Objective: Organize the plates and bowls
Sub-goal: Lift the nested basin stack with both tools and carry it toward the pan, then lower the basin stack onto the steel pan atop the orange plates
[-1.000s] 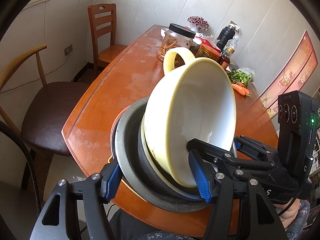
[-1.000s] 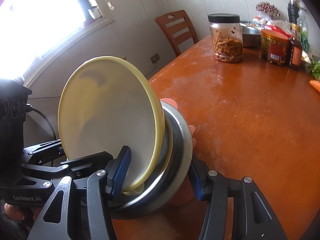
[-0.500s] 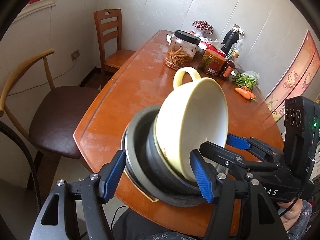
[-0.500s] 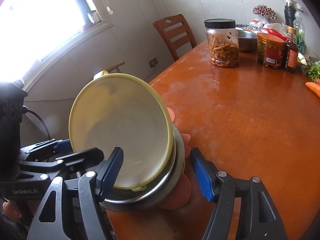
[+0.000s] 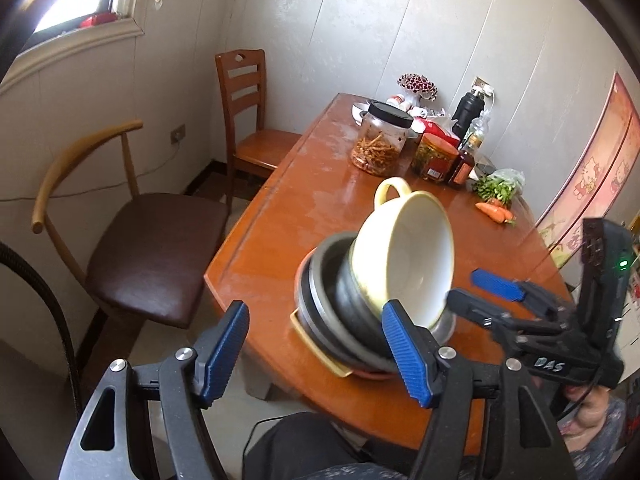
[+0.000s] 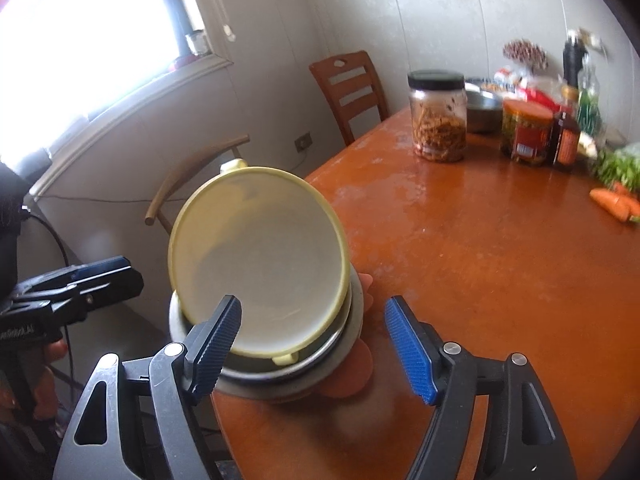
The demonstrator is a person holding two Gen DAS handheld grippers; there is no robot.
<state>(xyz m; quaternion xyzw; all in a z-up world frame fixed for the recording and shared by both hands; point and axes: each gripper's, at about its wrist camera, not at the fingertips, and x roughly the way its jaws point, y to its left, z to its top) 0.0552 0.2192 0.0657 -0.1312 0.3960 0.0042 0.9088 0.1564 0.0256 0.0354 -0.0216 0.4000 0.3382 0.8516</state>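
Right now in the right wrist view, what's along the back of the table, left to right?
Black-lidded jar of dried strips → steel bowl → red-labelled jar → dark sauce bottle → greens.

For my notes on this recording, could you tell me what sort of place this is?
Most likely a home dining corner: a wooden dining table with chairs beside it, and jars of food and carrots on it.

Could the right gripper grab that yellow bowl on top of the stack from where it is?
Probably yes: the right gripper, fingers opening, sits just short of the yellow bowl, nothing between them.
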